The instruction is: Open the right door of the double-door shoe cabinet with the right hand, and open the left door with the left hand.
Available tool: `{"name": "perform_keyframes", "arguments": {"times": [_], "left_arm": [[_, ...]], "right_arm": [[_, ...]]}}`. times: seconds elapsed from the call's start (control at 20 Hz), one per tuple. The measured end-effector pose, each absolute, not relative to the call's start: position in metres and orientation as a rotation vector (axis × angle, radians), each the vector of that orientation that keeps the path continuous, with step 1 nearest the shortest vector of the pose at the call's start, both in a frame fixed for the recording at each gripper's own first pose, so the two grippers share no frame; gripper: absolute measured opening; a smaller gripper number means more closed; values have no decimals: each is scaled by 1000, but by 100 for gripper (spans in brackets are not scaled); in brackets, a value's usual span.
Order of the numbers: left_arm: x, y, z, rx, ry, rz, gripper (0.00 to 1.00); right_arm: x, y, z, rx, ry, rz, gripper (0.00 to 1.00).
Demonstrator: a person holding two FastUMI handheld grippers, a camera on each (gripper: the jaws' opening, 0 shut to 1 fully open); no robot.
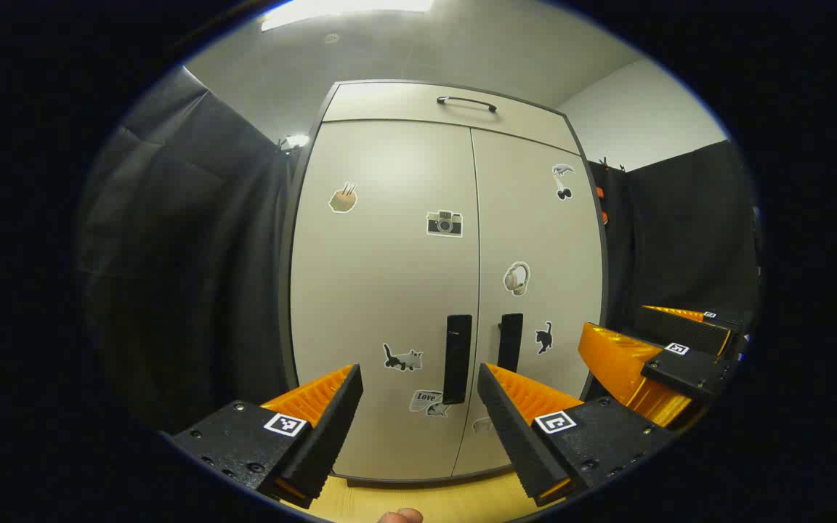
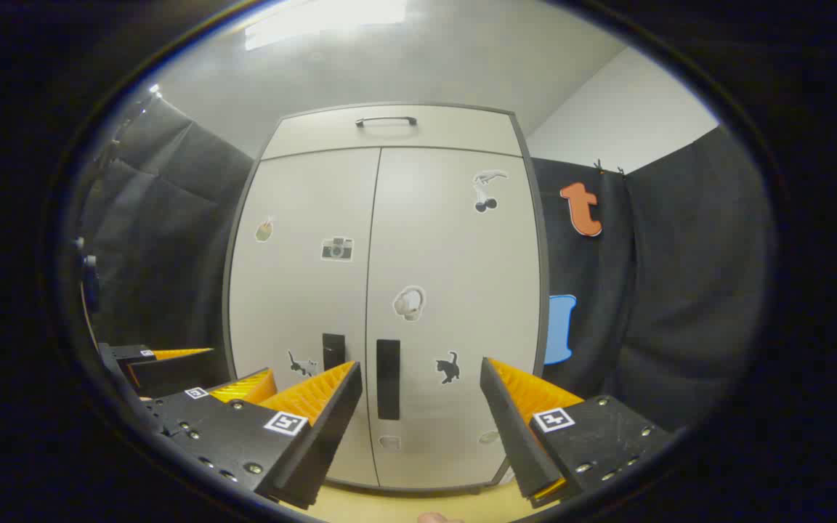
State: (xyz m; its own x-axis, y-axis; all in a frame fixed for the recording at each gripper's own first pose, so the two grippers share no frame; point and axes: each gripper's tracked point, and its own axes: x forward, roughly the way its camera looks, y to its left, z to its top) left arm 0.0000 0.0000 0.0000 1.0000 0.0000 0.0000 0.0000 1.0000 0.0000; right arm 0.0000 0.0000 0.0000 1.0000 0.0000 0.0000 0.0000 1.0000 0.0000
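- Nothing of the task is done: both doors of the shoe cabinet (image 2: 382, 290) are seen shut, with the centre seam closed from the top drawer front down to the bottom edge.
- The right door (image 2: 455, 305) is flush with the frame; its dark vertical handle (image 2: 388, 378) sits low, just beside the seam.
- The left door (image 1: 382, 290) is flush too; its dark handle (image 1: 457, 358) is set low by the seam, next to the right door's handle (image 1: 510, 341).
- The right gripper (image 2: 418, 407) is held with its fingers spread wide and nothing between them; it is short of the cabinet, and the right door's handle is framed in the gap, nearer the left finger.
- The left gripper (image 1: 418, 407) is also spread wide and empty, apart from the cabinet; the left door's handle is framed in its gap.
- In the left gripper view the other gripper (image 1: 651, 356) is seen beside it toward the cabinet's right edge, touching no door.
- The cabinet is stood on a pale wood floor (image 1: 426, 501), against the booth's black cloth.
- Judged as the approach stage: the right handle is yet to be gripped and pulled, then the left one.
- Both openings are left to do; neither handle is touched yet.
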Motion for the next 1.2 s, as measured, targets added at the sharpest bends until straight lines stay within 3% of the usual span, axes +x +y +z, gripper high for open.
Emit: {"name": "perform_keyframes", "arguments": {"times": [0.85, 1.2], "left_arm": [[-1, 12, 1, -9, 0, 27, 98], [-8, 36, 1, 21, 3, 52, 98]], "right_arm": [[7, 8, -6, 2, 17, 18, 96], [62, 20, -31, 25, 56, 37, 96]]}}
